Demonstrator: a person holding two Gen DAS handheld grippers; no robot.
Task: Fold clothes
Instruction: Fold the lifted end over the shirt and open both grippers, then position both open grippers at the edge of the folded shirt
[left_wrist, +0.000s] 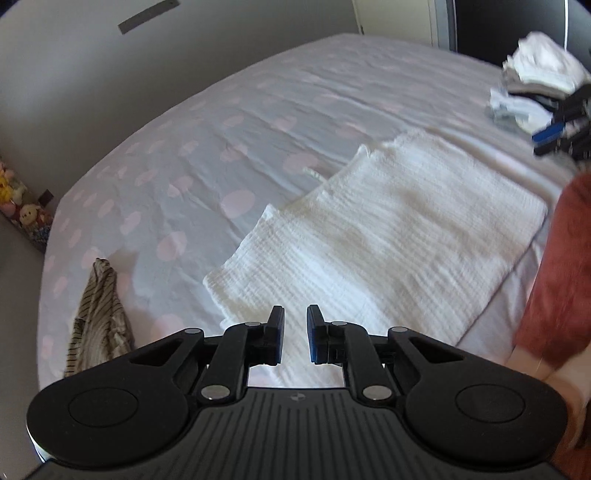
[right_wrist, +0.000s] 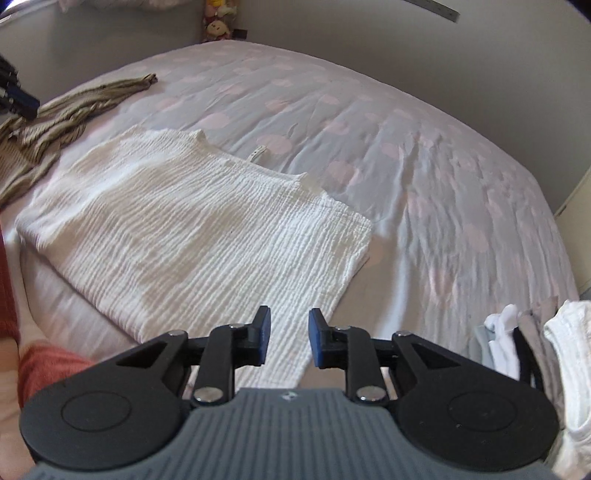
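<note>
A white crinkled garment (left_wrist: 384, 236) lies folded flat in a rectangle on the bed, with its neckline toward the far side. My left gripper (left_wrist: 295, 332) hovers above its near left corner, jaws a little apart and nothing between them. In the right wrist view the same white garment (right_wrist: 192, 229) spreads ahead and to the left. My right gripper (right_wrist: 286, 338) hangs over its near right corner, jaws apart and empty. Neither gripper touches the cloth.
The bed sheet (left_wrist: 221, 140) is pale with pink dots. A striped beige garment (left_wrist: 99, 317) lies crumpled at the bed's left edge. A pile of folded clothes (right_wrist: 535, 350) sits at the right. A person's red sleeve (left_wrist: 561, 277) is close by. Plush toys (left_wrist: 22, 206) stand against the wall.
</note>
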